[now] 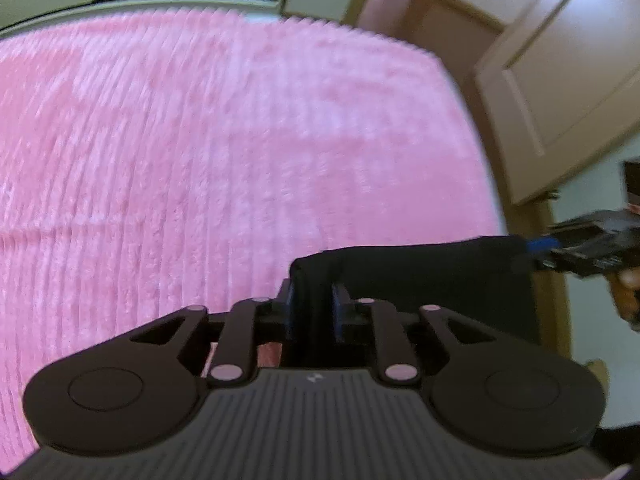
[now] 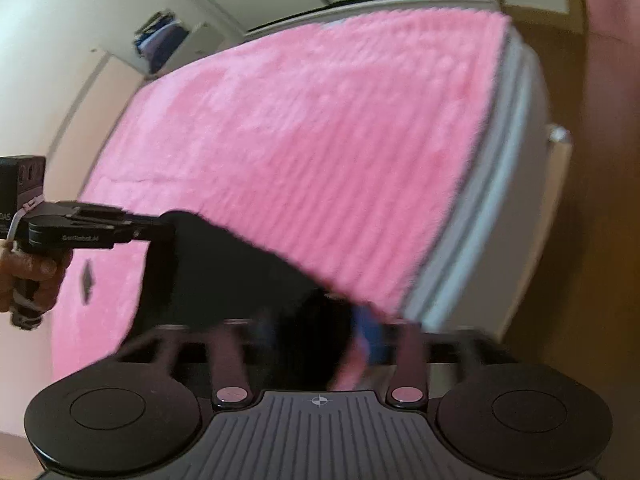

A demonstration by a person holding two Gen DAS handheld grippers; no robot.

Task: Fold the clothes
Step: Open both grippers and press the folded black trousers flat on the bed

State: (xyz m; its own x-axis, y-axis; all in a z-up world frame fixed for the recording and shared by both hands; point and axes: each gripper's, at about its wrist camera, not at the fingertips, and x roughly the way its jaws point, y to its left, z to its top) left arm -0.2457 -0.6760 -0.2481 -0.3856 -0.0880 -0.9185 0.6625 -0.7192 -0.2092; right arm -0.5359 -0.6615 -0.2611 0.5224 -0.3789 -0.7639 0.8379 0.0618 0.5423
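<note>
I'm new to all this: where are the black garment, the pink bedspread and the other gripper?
black garment (image 1: pixel 432 264), left wrist view, stretched top edge.
pink bedspread (image 1: pixel 200 140), left wrist view, middle.
right gripper (image 1: pixel 538 246), left wrist view, blue fingertips.

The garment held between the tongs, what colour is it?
Black garment, plain; clearest in the left wrist view.

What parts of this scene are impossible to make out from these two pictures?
- Black garment: its type and full shape; in the left wrist view it hangs down behind the left gripper.
- Right gripper: the right wrist view is motion-blurred, so its fingers' grip is unclear.
- Items on the shelf: too small and blurred.
- Pink blanket: its left side is cut off by the picture's edge.
</note>
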